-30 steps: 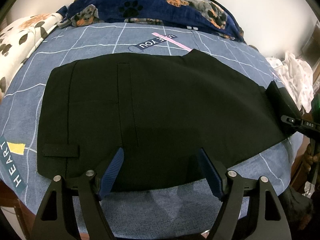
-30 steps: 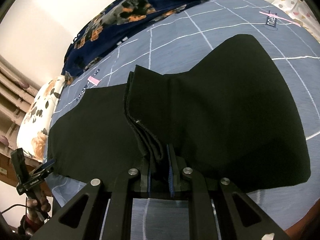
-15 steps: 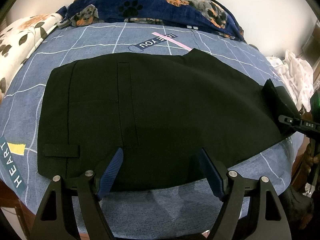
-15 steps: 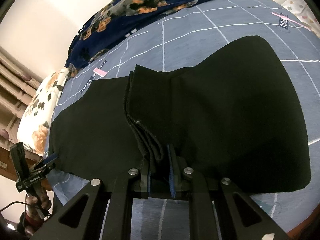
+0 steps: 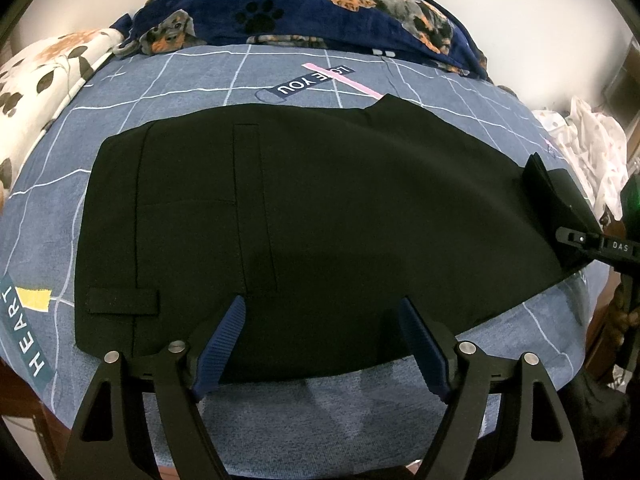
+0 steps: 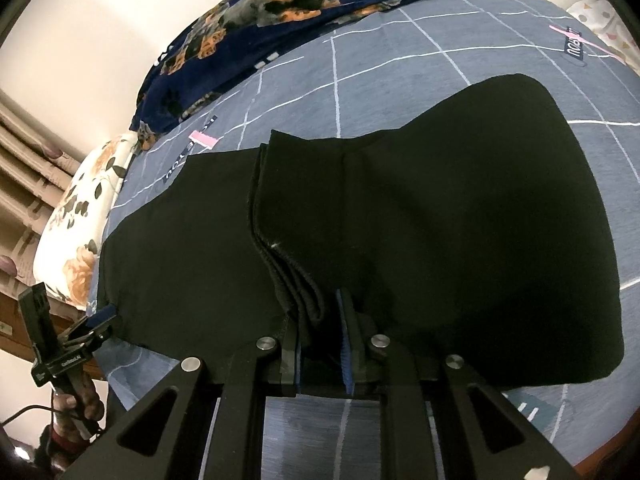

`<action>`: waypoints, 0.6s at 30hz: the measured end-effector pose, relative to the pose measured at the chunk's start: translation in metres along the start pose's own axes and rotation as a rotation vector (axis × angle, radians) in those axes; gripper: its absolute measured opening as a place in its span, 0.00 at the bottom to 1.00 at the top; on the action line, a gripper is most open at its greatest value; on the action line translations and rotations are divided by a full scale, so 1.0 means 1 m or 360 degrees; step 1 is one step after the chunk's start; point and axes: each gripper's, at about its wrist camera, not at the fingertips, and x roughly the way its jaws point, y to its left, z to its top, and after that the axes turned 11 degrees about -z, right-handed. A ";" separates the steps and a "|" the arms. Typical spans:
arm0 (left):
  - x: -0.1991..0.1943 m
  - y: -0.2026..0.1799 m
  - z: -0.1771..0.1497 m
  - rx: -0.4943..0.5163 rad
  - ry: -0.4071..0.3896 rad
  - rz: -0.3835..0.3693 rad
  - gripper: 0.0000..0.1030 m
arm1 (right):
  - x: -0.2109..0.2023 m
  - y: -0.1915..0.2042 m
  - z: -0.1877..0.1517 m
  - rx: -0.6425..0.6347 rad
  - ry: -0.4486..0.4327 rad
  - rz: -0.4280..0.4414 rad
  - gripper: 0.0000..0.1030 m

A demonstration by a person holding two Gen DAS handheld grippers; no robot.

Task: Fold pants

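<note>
Black pants [image 5: 320, 216] lie flat on a blue grid-patterned bedsheet [image 5: 192, 80], waistband and belt loop at the left. My left gripper [image 5: 322, 316] is open, its blue pads just over the pants' near edge, holding nothing. My right gripper [image 6: 320, 312] is shut on the stacked leg ends of the pants [image 6: 400, 220] and holds them folded back over the rest of the garment. In the left wrist view the right gripper [image 5: 580, 236] shows at the far right with the lifted fold. In the right wrist view the left gripper [image 6: 100, 320] shows at the lower left.
A navy dog-print blanket [image 5: 320, 8] is heaped along the far side of the bed. A floral pillow [image 5: 44, 72] lies at the left, and white crumpled cloth [image 5: 588, 148] at the right. The bed's near edge [image 5: 320, 420] runs just below my left gripper.
My right gripper has carried the folded leg ends a little further over the pants toward the waistband. My left gripper has stayed in place, open.
</note>
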 end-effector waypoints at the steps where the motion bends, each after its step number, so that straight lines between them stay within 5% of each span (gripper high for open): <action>1: 0.000 0.000 0.000 0.0000 0.0000 0.0000 0.77 | 0.000 0.001 0.000 -0.0002 0.0001 0.0000 0.16; 18: 0.001 -0.001 0.001 -0.0001 0.0003 0.0000 0.77 | 0.007 0.034 -0.001 -0.0076 0.0012 -0.0009 0.16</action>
